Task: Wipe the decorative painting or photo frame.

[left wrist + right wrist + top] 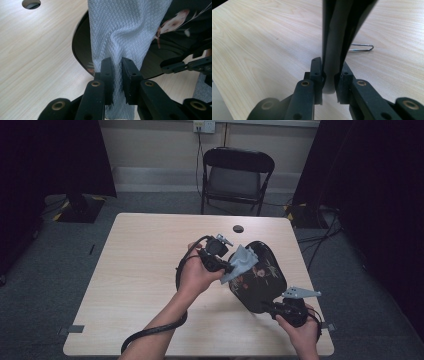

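Two hand-held grippers, tray, cloth

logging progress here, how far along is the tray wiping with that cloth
Done: both grips are set. The right gripper is shut on the near rim of the black tray, holding it tilted; the left gripper is shut on the grey cloth. In hand: the cloth lies against the tray's patterned face, so wiping looks underway. Left: how much is wiped cannot be told; the tray isn't set down.

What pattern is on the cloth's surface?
A fine diamond weave on the pale grey cloth, clearest in the left gripper view.
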The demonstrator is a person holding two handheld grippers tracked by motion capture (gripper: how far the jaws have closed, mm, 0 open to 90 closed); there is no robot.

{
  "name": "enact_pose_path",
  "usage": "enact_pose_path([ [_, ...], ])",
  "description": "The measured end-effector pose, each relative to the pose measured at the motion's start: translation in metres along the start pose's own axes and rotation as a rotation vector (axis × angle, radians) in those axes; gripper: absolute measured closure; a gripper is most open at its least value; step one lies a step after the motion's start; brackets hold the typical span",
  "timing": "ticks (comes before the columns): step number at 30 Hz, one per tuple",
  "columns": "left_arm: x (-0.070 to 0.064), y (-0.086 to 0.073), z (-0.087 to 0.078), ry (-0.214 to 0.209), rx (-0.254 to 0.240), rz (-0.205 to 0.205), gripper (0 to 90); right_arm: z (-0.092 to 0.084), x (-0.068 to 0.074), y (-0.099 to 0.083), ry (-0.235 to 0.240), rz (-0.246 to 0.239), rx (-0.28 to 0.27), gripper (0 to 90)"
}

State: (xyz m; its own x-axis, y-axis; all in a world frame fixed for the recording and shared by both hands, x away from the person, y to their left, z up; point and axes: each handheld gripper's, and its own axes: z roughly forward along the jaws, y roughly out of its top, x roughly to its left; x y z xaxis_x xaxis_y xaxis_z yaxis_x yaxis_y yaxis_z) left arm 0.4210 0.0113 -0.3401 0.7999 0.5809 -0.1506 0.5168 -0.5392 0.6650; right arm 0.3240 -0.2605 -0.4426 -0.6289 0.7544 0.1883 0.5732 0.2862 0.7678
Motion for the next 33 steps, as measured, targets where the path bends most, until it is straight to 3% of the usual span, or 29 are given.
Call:
enact_pose_path([
  [7,0.002,-0.015,0.018,-0.002,0.031,-0.005,80.5,0.0,0.0,0.0,-0.002,0.001,0.0,78.9],
  [20,0.004,-0.059,0.059,-0.019,0.105,-0.043,80.5,0.0,0.0,0.0,-0.001,0.004,-0.001,78.8],
  [33,0.003,-0.084,0.088,-0.017,0.196,-0.041,80.5,0.0,0.0,-0.001,0.002,0.005,-0.002,78.8],
])
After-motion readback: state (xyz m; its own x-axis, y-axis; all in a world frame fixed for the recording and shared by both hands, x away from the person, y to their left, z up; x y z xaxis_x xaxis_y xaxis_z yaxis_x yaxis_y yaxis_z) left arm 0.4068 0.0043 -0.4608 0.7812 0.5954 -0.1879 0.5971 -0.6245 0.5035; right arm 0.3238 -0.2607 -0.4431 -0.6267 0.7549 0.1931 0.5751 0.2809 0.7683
